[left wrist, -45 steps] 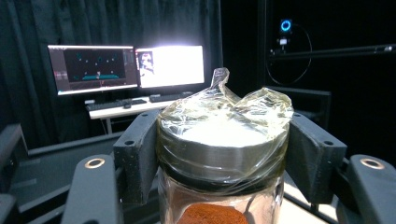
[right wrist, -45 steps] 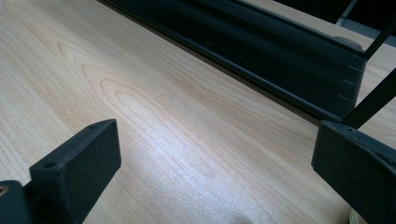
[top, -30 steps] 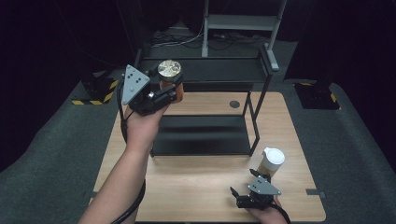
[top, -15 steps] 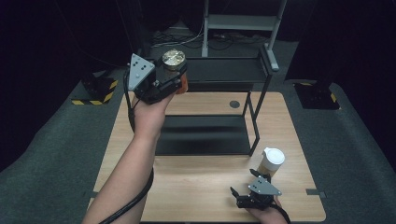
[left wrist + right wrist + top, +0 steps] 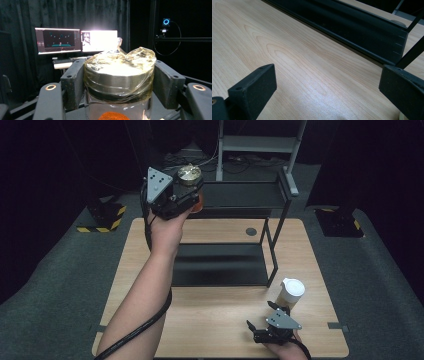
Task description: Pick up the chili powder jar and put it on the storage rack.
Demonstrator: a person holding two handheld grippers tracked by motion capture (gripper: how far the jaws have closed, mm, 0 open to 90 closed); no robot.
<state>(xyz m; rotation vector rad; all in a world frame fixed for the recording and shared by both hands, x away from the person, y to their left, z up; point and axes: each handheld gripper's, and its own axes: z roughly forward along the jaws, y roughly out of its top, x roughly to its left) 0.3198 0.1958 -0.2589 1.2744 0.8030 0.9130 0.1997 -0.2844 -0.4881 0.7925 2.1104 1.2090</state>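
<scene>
Keep the left gripper clamped on the jar just below its film-covered lid, holding it upright above the rack's top shelf at the far edge of the table. Lower straight down onto a bare part of that shelf before releasing (orange contents could shift if tilted). Leave the right gripper, jaws apart and empty, resting low beside the white-lidded cup.
</scene>
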